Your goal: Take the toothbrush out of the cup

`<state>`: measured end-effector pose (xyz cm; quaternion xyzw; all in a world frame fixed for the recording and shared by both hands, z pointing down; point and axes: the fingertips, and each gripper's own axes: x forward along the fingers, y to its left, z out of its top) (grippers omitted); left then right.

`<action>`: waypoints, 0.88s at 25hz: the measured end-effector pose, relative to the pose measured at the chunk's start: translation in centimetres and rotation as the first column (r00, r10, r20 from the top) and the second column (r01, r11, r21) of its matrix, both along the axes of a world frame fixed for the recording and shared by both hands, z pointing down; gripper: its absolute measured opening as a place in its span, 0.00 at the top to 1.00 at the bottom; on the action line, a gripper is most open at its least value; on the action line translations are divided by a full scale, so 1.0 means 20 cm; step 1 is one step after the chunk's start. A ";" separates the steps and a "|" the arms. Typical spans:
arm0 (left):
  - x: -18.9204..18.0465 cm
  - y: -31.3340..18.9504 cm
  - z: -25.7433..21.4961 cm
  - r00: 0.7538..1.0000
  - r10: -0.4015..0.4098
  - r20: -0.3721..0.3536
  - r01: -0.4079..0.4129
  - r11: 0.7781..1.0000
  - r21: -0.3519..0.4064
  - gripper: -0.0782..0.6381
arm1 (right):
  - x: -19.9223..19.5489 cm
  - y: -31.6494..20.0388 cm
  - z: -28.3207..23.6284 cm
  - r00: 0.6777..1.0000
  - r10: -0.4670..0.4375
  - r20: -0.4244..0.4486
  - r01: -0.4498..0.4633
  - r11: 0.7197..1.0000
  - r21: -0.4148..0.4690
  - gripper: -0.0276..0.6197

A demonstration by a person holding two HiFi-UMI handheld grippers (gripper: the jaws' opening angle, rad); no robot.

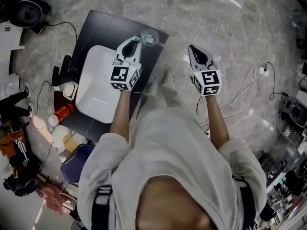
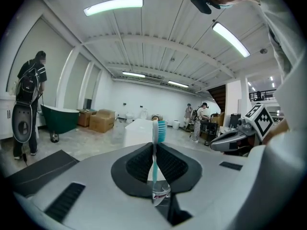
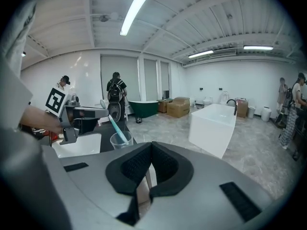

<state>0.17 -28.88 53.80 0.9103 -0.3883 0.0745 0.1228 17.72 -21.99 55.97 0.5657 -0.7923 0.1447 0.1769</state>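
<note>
Grey marble floor (image 1: 240, 42) fills the head view, and on it stands a dark counter (image 1: 96, 28) with a white basin (image 1: 96, 85) set into it. The left gripper (image 1: 136, 40) reaches over the counter's far corner. Its jaws are pressed together on the handle of the toothbrush (image 2: 154, 157), which stands upright between the pads with its teal bristles above them. The right gripper (image 1: 192, 48) hangs over bare floor, well apart from the counter, jaws closed together with nothing between them. A clear cup (image 1: 149, 37) sits on that far corner, just beyond the left gripper's tips. The toothbrush's lower end is still inside the cup, and from the right gripper view it leans against the rim.
</note>
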 end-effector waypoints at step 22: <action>-0.47 0.00 -0.48 0.979 -0.202 -0.011 0.200 0.964 0.173 0.83 | -0.37 -0.19 -0.34 0.982 -0.187 0.010 0.184 0.972 0.148 0.94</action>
